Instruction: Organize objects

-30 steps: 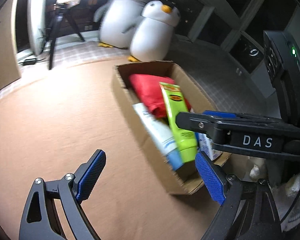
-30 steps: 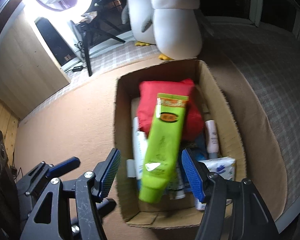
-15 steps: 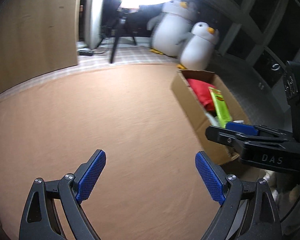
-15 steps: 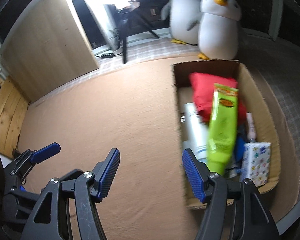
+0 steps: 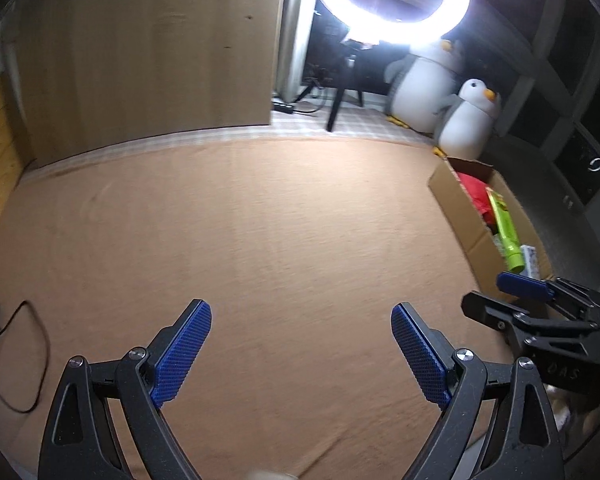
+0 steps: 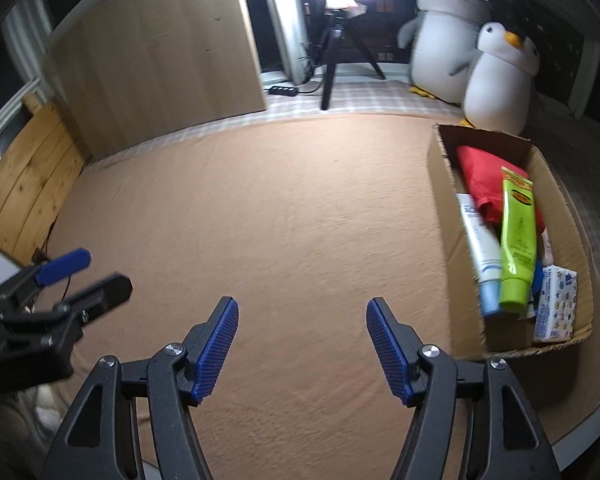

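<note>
Well right of empty right tool (image 6: 302,346): box (image 6: 444,216).

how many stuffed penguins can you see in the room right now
2. A large penguin stands at the back by the tripod, and a smaller penguin stands in front of it, just behind the cardboard box. None look hidden.

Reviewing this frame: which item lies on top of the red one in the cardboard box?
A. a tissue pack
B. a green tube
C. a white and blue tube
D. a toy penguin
B: in the right wrist view the green tube lies across the red item inside the box; the white and blue tube lies beside it.
</note>
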Action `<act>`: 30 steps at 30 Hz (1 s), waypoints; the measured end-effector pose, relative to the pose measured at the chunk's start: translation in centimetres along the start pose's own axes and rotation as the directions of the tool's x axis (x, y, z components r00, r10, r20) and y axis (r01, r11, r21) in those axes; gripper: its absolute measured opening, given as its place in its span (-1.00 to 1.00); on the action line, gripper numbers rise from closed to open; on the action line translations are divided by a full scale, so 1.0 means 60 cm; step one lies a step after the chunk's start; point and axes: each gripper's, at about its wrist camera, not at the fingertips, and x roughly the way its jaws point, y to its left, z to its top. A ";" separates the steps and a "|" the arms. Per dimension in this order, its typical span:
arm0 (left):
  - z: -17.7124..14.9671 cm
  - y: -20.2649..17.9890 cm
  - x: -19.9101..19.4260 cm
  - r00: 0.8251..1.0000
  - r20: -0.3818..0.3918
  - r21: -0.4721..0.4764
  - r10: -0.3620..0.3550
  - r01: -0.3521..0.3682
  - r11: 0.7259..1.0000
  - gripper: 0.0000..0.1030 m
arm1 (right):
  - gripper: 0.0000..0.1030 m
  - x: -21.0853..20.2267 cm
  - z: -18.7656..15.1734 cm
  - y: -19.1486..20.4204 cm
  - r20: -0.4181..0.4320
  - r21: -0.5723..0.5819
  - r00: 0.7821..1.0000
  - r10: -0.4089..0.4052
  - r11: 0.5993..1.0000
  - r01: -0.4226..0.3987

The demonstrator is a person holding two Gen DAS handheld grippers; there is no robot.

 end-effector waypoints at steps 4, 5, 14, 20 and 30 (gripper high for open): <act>-0.014 0.014 -0.014 1.000 0.007 -0.010 0.029 -0.029 1.000 0.82 | 0.23 -0.005 -0.013 0.025 0.011 -0.021 1.000 -0.005 1.000 0.005; -0.016 0.019 -0.017 0.999 0.010 -0.018 0.031 -0.031 0.999 0.82 | 0.23 -0.006 -0.016 0.030 0.016 -0.024 1.000 -0.008 1.000 0.008; -0.038 0.041 -0.024 0.999 0.006 -0.045 0.045 -0.044 0.998 0.82 | 0.23 -0.018 -0.021 0.042 0.034 -0.014 0.999 -0.004 1.000 0.004; -0.042 0.042 -0.025 0.999 0.004 -0.047 0.045 -0.045 0.998 0.82 | 0.25 -0.024 -0.023 0.047 0.046 -0.025 0.999 -0.010 1.000 0.011; -0.040 0.043 -0.018 0.999 -0.006 -0.058 0.046 -0.046 0.997 0.82 | 0.30 -0.025 -0.026 0.049 0.053 -0.036 0.998 -0.019 0.999 0.021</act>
